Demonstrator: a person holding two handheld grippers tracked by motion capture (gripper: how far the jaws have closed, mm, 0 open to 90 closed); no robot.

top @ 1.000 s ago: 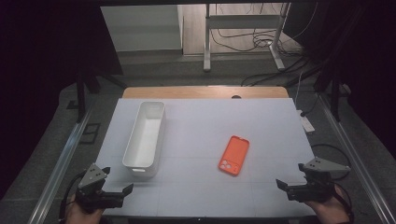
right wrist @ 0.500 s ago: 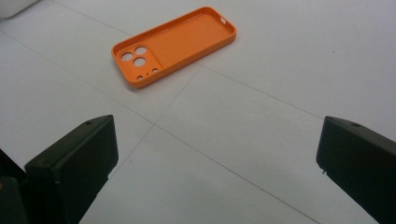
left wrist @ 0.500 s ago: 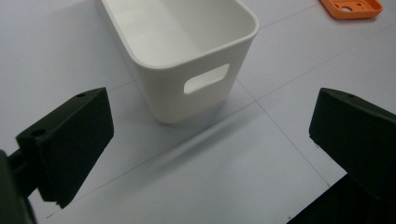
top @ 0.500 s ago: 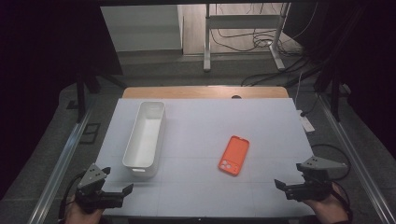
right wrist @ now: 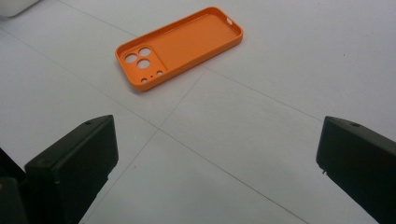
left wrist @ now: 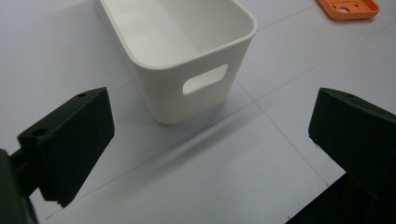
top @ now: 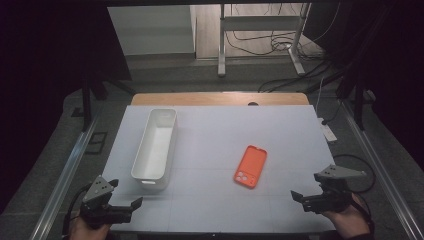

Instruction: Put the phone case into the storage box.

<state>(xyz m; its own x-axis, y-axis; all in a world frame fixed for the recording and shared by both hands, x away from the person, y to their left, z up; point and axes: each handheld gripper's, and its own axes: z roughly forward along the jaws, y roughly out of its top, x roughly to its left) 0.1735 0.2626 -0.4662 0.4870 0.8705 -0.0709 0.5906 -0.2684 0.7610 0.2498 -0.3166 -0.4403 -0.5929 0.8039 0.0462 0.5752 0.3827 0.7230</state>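
An orange phone case point(top: 250, 166) lies hollow side up on the white table point(top: 215, 140), right of centre; the right gripper view has the phone case point(right wrist: 180, 44) ahead of the jaws, camera holes toward me. A long white bin point(top: 155, 147) stands left of centre, and its near end with a handle slot fills the top of the left gripper view as the white bin point(left wrist: 187, 51). My left gripper point(top: 131, 206) rests at the front left corner, open and holding nothing. My right gripper point(top: 301, 198) sits at the front right, open too, short of the case.
A wooden strip point(top: 220, 98) runs along the table's far edge. Metal rails point(top: 65, 172) flank both sides. A small white device point(top: 327, 131) lies off the right edge. Desk legs and cables point(top: 260, 45) stand on the floor beyond.
The right gripper has crept slightly to the left along the front edge. The left gripper, the case and the bin keep their places.
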